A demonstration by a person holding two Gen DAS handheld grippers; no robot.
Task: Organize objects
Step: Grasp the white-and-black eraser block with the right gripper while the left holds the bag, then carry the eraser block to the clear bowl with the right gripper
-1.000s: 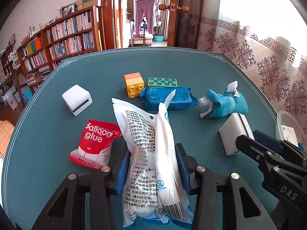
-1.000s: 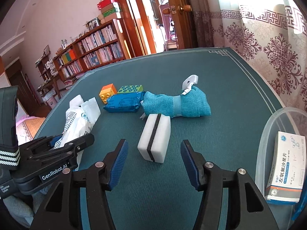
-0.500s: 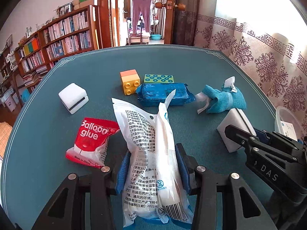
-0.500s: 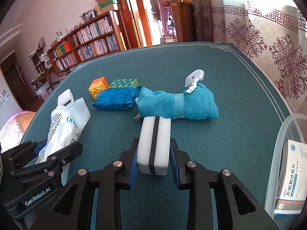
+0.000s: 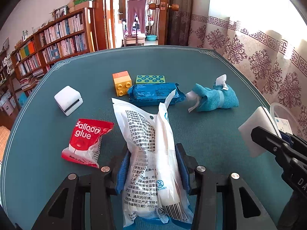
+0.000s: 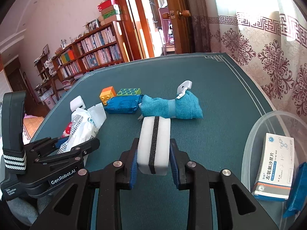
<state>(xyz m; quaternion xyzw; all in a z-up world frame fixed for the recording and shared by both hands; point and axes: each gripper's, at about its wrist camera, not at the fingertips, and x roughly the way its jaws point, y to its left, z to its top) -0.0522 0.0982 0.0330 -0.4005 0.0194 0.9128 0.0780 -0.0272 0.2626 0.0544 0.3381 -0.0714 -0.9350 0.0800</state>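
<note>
Through my left wrist view, my left tongs pinched a white printed plastic pouch, its blue pads pressed into both sides. Just left of it lay a red "Balloon glue" sachet, and farther left a white sponge block with a black slit. Beyond the pouch's tip sat a blue foil-wrapped pack, touching it; behind that stood an orange-and-yellow toy brick and a flat green studded plate. To the right lay a rolled teal cloth with a white ribbon. My right tongs entered from the right edge, carrying a white sponge with a black stripe clear of the teal felt surface. A wooden bookshelf and an open doorway stood behind; a patterned curtain hung right.

Through my right wrist view, my right tongs were clamped on the striped sponge, squeezed between the blue pads. The teal cloth lay just beyond it, with the blue pack, brick and studded plate farther left. My left tongs held the pouch at the left, hiding most of the red sachet. A clear plastic tub at the right, cut off by the frame, held a white medicine box and something blue I could not identify.
</note>
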